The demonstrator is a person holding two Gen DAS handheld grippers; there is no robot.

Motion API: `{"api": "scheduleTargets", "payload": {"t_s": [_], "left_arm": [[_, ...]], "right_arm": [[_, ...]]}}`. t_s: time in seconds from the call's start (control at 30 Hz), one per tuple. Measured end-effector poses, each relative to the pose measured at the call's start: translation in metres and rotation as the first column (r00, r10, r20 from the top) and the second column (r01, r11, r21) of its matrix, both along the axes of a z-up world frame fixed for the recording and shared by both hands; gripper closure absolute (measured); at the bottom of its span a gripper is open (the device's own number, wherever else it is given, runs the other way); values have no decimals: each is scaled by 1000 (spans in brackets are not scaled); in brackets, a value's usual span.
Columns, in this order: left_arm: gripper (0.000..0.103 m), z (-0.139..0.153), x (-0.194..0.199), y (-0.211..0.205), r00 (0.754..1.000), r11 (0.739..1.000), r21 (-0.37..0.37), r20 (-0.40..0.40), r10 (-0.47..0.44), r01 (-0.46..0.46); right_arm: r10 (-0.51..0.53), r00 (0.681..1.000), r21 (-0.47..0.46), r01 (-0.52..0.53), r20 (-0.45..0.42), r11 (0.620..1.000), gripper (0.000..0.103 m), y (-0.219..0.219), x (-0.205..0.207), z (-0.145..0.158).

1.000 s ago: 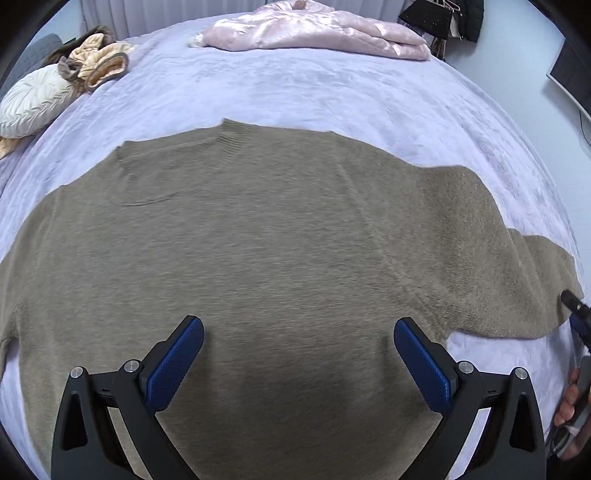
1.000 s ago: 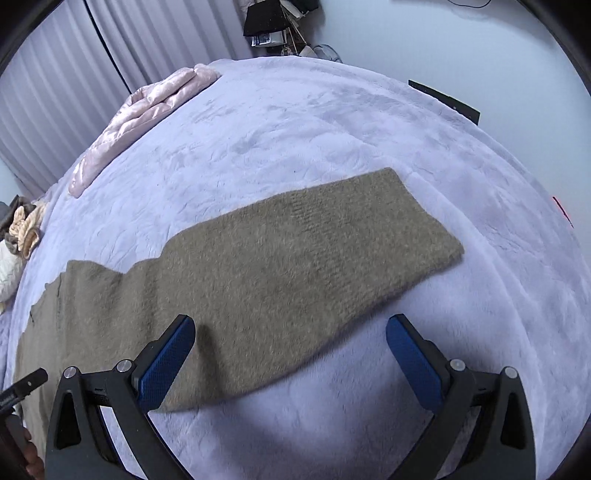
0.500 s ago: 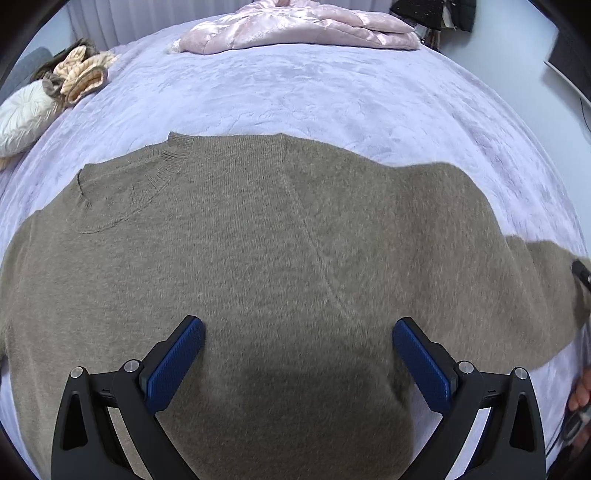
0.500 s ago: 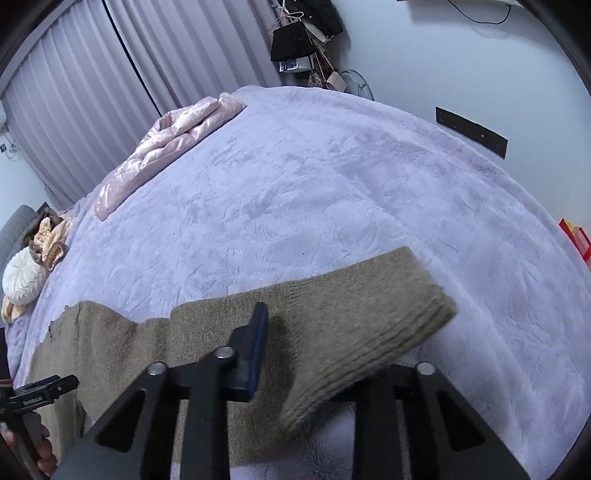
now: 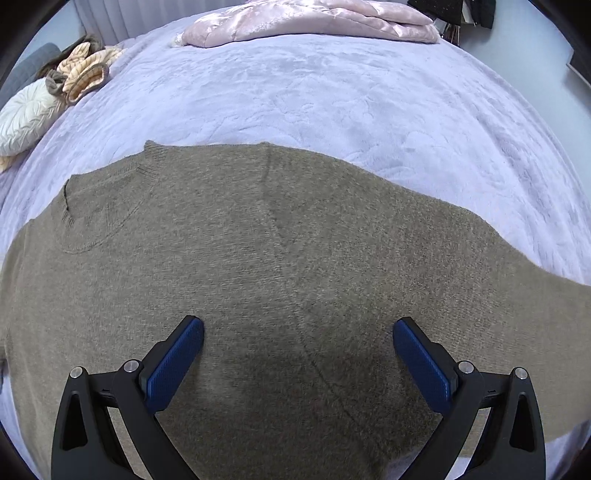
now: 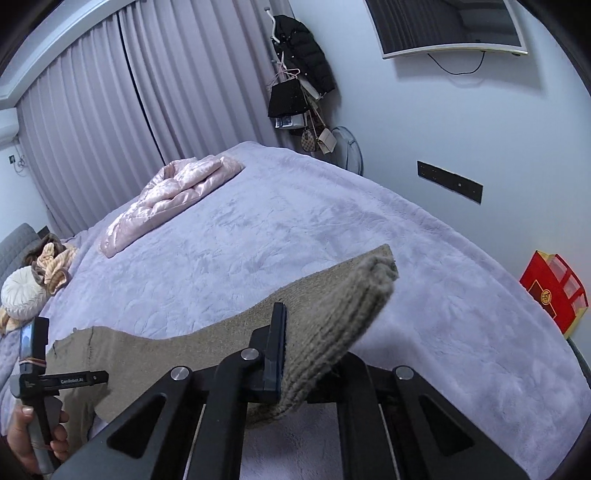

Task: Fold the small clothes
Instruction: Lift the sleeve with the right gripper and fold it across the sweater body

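Note:
An olive-brown knitted sweater [image 5: 288, 266] lies spread flat on the lilac bed cover [image 5: 332, 96], its neckline [image 5: 99, 206] to the left. My left gripper [image 5: 297, 350] hovers open just above the sweater's body, its blue pads [image 5: 173, 365] wide apart with nothing between them. In the right wrist view my right gripper [image 6: 295, 354] is shut on the ribbed cuff of the sweater's sleeve [image 6: 343, 306], which is lifted off the bed. The rest of the sleeve [image 6: 166, 354] trails down to the left. A hand holds the left gripper's handle [image 6: 37, 391] at the lower left.
A folded pink quilted jacket [image 5: 310, 18] lies at the far side of the bed. A white round cushion [image 5: 26, 118] and beige cloth [image 5: 85, 70] sit at the far left. A red box [image 6: 554, 291], wall, curtains and a coat rack [image 6: 299, 81] border the bed.
My right gripper closed on the sleeve's cuff and lifted it off the bed. The left gripper stayed open and shifted rightward over the sweater's body.

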State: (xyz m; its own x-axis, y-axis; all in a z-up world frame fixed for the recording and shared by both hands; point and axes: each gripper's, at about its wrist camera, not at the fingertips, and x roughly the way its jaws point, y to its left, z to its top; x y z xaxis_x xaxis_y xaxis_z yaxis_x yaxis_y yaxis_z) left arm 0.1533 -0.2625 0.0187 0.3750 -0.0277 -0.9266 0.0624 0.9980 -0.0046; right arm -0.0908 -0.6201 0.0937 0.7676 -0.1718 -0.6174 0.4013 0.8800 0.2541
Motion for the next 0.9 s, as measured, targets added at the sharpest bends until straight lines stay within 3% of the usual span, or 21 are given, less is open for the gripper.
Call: {"api": "scheduleTargets", "payload": {"t_s": [0.13, 0.27, 0.3, 0.4, 0.53, 0.67, 0.9], "left_arm": [[0, -4, -3, -19, 999, 995, 97, 13, -38, 37], [0, 6, -15, -11, 999, 999, -9, 16, -30, 30], [0, 4, -15, -13, 999, 999, 8, 8, -35, 35], [0, -2, -18, -26, 996, 992, 92, -19, -90, 92], [0, 19, -32, -16, 997, 997, 19, 31, -74, 73], [0, 39, -54, -2, 990, 996, -2, 112, -86, 87], [0, 57, -66, 50, 985, 995, -56, 153, -77, 87]], "right_arm": [[-38, 994, 12, 40, -105, 999, 96, -5, 2, -27], [-64, 991, 43, 69, -114, 997, 96, -8, -4, -34], [-67, 992, 48, 73, -108, 996, 96, -8, -5, -31], [-62, 995, 33, 65, -84, 997, 96, 0, -6, -13], [-41, 998, -28, 40, -41, 999, 96, 20, -9, 20], [-18, 999, -72, 16, -27, 997, 96, 44, -5, 46], [49, 999, -136, -50, -15, 989, 96, 107, 12, 83]]}}
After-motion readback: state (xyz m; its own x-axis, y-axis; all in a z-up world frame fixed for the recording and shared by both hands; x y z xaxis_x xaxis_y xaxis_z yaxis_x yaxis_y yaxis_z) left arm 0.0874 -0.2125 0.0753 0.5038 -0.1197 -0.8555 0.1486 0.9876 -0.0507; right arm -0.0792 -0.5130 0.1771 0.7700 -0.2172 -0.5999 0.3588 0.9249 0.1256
